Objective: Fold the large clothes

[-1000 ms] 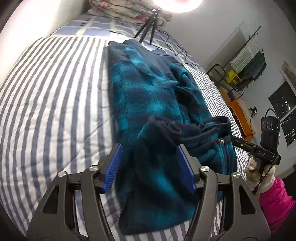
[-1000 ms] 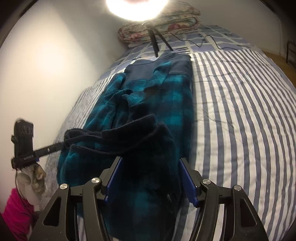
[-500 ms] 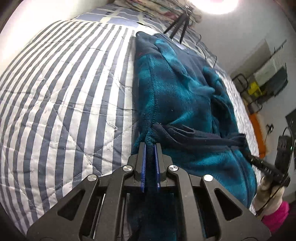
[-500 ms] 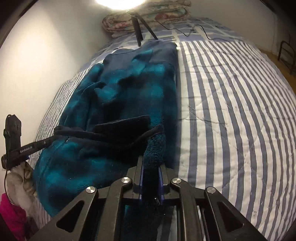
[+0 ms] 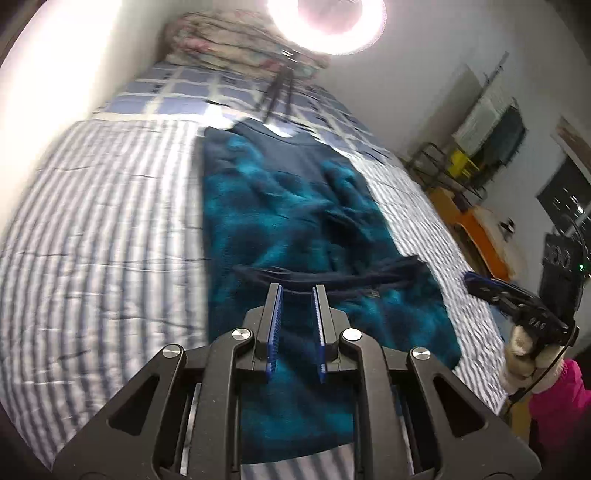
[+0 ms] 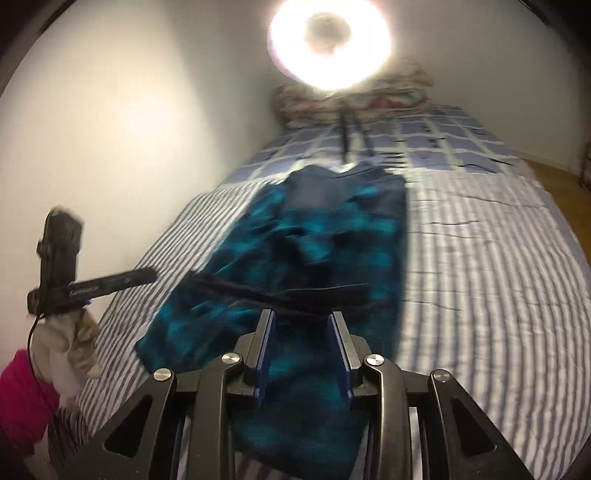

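Note:
A teal and navy plaid fleece garment (image 5: 295,221) lies lengthwise on the striped bed (image 5: 110,240), its sides folded in and a dark hem band (image 5: 332,275) lying across it. It also shows in the right wrist view (image 6: 325,251). My left gripper (image 5: 296,291) is open and empty, raised above the garment's near end. My right gripper (image 6: 301,317) is open and empty, also above the near end. Each gripper shows from the side in the other's view, the right one (image 5: 517,306) and the left one (image 6: 92,286).
A ring light (image 5: 327,22) on a tripod (image 5: 277,92) stands at the bed's head by folded floral bedding (image 5: 236,48). A white wall (image 6: 110,110) runs along one side of the bed. A rack (image 5: 480,147) and an orange bench (image 5: 476,229) stand on the other side.
Both grippers were shut on the garment's hem edge half a second ago. Now both have opened, let the fabric go and pulled up and back; the folded-over hem lies on the garment.

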### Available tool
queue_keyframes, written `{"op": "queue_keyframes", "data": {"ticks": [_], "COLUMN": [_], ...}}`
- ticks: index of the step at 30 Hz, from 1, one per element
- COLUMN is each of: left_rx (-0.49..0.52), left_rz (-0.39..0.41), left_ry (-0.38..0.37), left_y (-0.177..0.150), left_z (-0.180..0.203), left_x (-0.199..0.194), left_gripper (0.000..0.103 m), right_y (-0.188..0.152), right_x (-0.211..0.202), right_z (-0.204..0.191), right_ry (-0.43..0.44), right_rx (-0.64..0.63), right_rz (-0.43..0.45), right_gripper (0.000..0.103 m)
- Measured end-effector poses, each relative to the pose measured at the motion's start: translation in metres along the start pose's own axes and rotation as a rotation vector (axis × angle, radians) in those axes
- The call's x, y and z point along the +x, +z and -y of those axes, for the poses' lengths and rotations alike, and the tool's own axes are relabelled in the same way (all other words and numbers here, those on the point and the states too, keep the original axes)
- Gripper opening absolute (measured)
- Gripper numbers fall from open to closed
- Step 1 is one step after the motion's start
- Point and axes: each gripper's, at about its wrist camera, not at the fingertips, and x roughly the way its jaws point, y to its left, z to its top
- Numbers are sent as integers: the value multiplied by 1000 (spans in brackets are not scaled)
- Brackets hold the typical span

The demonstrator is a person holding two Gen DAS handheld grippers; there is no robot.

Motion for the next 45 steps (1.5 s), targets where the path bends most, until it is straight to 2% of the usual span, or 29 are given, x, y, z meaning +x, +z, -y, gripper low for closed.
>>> {"op": "queue_keyframes", "data": {"ticks": [3, 6, 9, 13, 16, 18, 21, 22, 27, 28, 30, 31, 33, 36, 40, 45], "left_rx": [37, 60, 63, 59, 55, 50, 40, 42, 11, 12, 15, 10, -6, -55, -125, -210], "left_rz": [-46, -108, -160, -156, -179, -167, -128, -105, 9, 36, 79, 92, 99, 65, -18, -67], "left_ry": [-6, 40, 89, 83, 82, 67, 52, 59, 72, 76, 72, 67, 71, 86, 94, 90], "left_y": [-6, -15, -27, -30, -23, -15, 7, 20, 101, 122, 152, 167, 188, 205, 205, 195], "left_z": [15, 18, 8, 4, 6, 7, -1, -5, -21, -22, -24, -26, -35, -59, -95, -130], "left_x": [21, 50, 77, 84, 79, 68, 41, 32, -8, -14, -23, -22, -14, 15, 67, 118], "left_gripper": [13, 13, 14, 15, 15, 15, 33, 36, 37, 39, 56, 69, 71, 71, 71, 71], "right_y": [-7, -14, -25, -26, -15, -7, 16, 22, 91, 101, 127, 136, 153, 166, 162, 152], "right_x": [24, 55, 83, 94, 86, 64, 23, 13, -43, -49, -61, -62, -55, -25, 23, 83], "right_z": [-17, -21, -8, -3, -4, 0, 16, 20, 48, 51, 59, 63, 78, 105, 133, 160], "right_ry": [1, -27, -58, -69, -68, -13, 19, 13, -33, -32, -24, -19, -39, -60, -111, -114], "right_rx": [-47, -58, -5, 30, 36, 72, 121, 123, 144, 145, 146, 149, 168, 218, 249, 301], "right_rz": [-56, -118, -185, -206, -239, -198, -96, -78, 55, 75, 134, 150, 176, 158, 97, 52], "right_gripper": [31, 31, 30, 29, 29, 29, 32, 32, 35, 38, 53, 62, 62, 62, 61, 61]}}
